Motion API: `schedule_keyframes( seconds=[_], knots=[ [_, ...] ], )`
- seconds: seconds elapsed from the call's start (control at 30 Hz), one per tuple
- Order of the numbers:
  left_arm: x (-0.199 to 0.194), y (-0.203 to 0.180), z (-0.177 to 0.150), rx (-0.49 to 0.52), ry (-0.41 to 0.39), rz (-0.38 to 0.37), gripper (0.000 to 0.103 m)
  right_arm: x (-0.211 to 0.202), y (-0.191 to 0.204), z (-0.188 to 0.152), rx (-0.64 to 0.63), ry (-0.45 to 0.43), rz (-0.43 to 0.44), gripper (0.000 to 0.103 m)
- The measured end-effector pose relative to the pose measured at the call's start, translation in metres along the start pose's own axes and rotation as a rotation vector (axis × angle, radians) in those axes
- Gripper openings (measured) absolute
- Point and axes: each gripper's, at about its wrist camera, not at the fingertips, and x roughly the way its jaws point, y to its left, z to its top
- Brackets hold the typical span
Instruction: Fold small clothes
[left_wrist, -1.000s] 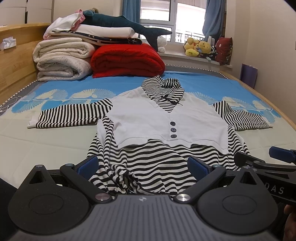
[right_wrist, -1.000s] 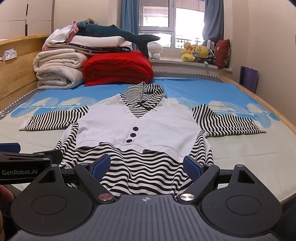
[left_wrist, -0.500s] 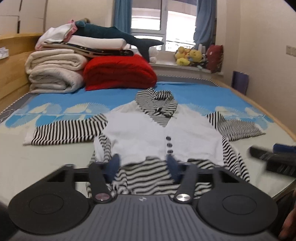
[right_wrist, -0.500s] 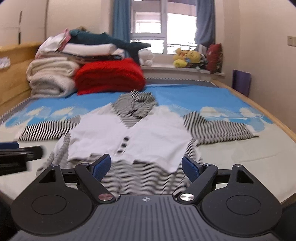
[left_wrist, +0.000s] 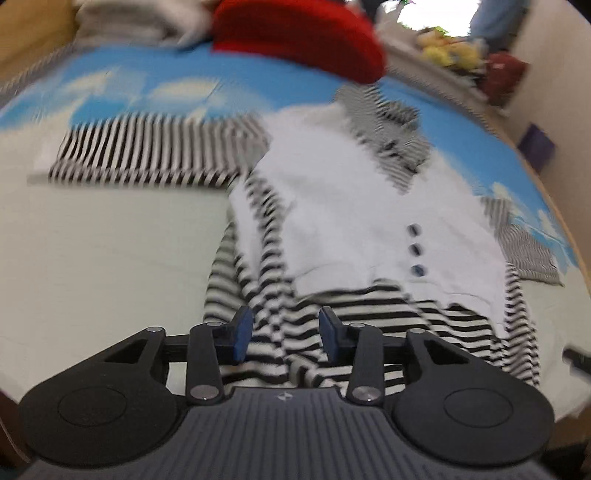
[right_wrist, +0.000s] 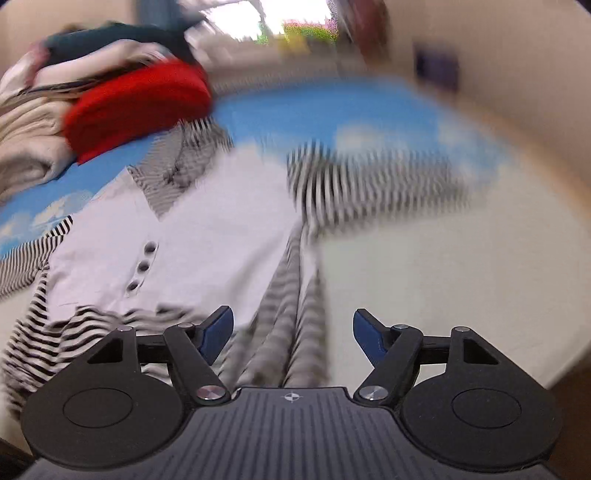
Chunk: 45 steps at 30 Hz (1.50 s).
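Note:
A small black-and-white striped top with a white vest front (left_wrist: 351, 206) lies flat on the bed, sleeves spread. It also shows in the right wrist view (right_wrist: 207, 229). My left gripper (left_wrist: 282, 334) hangs over the garment's lower left hem, jaws partly open with nothing between them. My right gripper (right_wrist: 293, 334) is open over the lower right hem, by the striped side seam. Three dark buttons (left_wrist: 415, 251) run down the vest. Both views are blurred by motion.
A red folded blanket (left_wrist: 299, 37) and a stack of pale bedding (right_wrist: 26, 147) lie at the head of the bed. Soft toys (left_wrist: 447, 51) sit on the window sill. The wooden bed edge (left_wrist: 546, 192) runs along the right.
Both grippers have dropped and tilted down toward the garment's hem. The left jaws have narrowed from wide open. The left gripper swung left, the right one swung right.

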Motion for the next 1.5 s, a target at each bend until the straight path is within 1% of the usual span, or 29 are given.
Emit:
schedule_keyframes(
  seconds=[0.03,0.1,0.17,0.3,0.37,0.4,0.43,0.47,0.53,0.57,0.6,0.7,0.77,0.83,0.87,0.93,0.97,1.0,1.03,1.07,1.1,1.17,1.23,1.3,1.37,1.4,1.43,1.47,1.5],
  knots=[
    [0.008,0.004,0.0,-0.013,0.022,0.027,0.054,0.009,-0.004,-0.002,0.051,0.05,0.031,0.074],
    [0.022,0.01,0.001,-0.037,0.082,0.049,0.064,0.024,-0.006,-0.009,0.09,0.128,0.038,0.073],
    [0.034,0.016,-0.001,-0.076,0.139,0.053,0.066,0.035,-0.004,-0.013,0.083,0.181,0.013,0.073],
    [0.054,0.024,-0.009,-0.129,0.227,0.098,0.066,0.051,-0.007,-0.021,0.119,0.265,-0.03,0.073],
    [0.06,0.027,-0.015,-0.161,0.257,0.111,0.065,0.057,-0.015,-0.025,0.137,0.301,-0.057,0.073],
    [0.062,0.028,-0.018,-0.17,0.265,0.107,0.062,0.061,-0.017,-0.029,0.147,0.326,-0.069,0.073],
    [0.063,0.028,-0.02,-0.17,0.267,0.097,0.052,0.063,-0.019,-0.032,0.153,0.345,-0.07,0.073],
    [0.063,0.026,-0.021,-0.159,0.268,0.085,0.044,0.064,-0.021,-0.035,0.157,0.358,-0.068,0.072],
    [0.06,0.022,-0.024,-0.122,0.266,0.058,0.015,0.061,-0.023,-0.037,0.159,0.362,-0.039,0.05],
    [0.058,0.019,-0.026,-0.104,0.264,0.042,0.01,0.058,-0.023,-0.037,0.158,0.359,-0.015,0.026],
    [0.053,0.017,-0.027,-0.09,0.259,0.031,0.009,0.053,-0.024,-0.035,0.158,0.339,-0.004,0.011],
    [0.037,0.01,-0.033,-0.065,0.235,-0.026,0.008,0.037,-0.034,-0.025,0.189,0.244,-0.035,0.007],
    [0.025,0.008,-0.039,-0.059,0.214,-0.07,0.008,0.021,-0.044,-0.019,0.211,0.167,-0.073,0.007],
    [0.02,0.008,-0.046,-0.041,0.227,-0.054,0.008,0.014,-0.048,-0.018,0.201,0.148,-0.072,0.007],
    [0.022,0.011,-0.049,-0.036,0.247,-0.03,0.008,0.016,-0.048,-0.02,0.176,0.174,-0.067,0.007],
    [0.026,0.015,-0.053,-0.018,0.285,0.028,0.01,0.027,-0.045,-0.029,0.127,0.267,-0.042,0.01],
    [0.027,0.017,-0.054,-0.013,0.292,0.038,0.012,0.031,-0.045,-0.035,0.107,0.305,-0.033,0.014],
    [0.026,0.018,-0.053,-0.013,0.291,0.038,0.02,0.03,-0.045,-0.037,0.094,0.306,-0.038,0.022],
    [0.022,0.019,-0.051,-0.018,0.274,0.035,0.025,0.027,-0.044,-0.036,0.085,0.293,-0.051,0.028],
    [0.018,0.019,-0.048,-0.02,0.248,0.033,0.026,0.023,-0.045,-0.034,0.078,0.27,-0.064,0.036],
    [0.013,0.018,-0.044,-0.02,0.211,0.034,0.029,0.016,-0.046,-0.031,0.083,0.233,-0.069,0.039],
    [-0.001,0.016,-0.04,-0.006,0.132,0.017,0.029,0.007,-0.048,-0.025,0.103,0.178,-0.053,0.04],
    [-0.008,0.011,-0.039,0.014,0.094,-0.019,0.029,0.002,-0.047,-0.022,0.11,0.15,-0.018,0.043],
    [-0.005,0.007,-0.04,0.042,0.107,-0.031,0.029,0.004,-0.043,-0.024,0.083,0.16,0.007,0.046],
    [0.009,0.002,-0.047,0.089,0.176,0.019,0.029,0.016,-0.035,-0.031,0.034,0.223,0.0,0.052],
    [0.018,0.0,-0.051,0.115,0.224,0.061,0.03,0.021,-0.031,-0.039,0.002,0.269,-0.023,0.054],
    [0.024,0.001,-0.055,0.132,0.26,0.105,0.035,0.031,-0.027,-0.044,-0.038,0.32,-0.064,0.054],
    [0.025,0.001,-0.056,0.133,0.259,0.125,0.037,0.035,-0.026,-0.048,-0.064,0.337,-0.107,0.056],
    [0.022,0.0,-0.055,0.134,0.241,0.135,0.039,0.034,-0.026,-0.047,-0.066,0.319,-0.121,0.059]
  ],
)
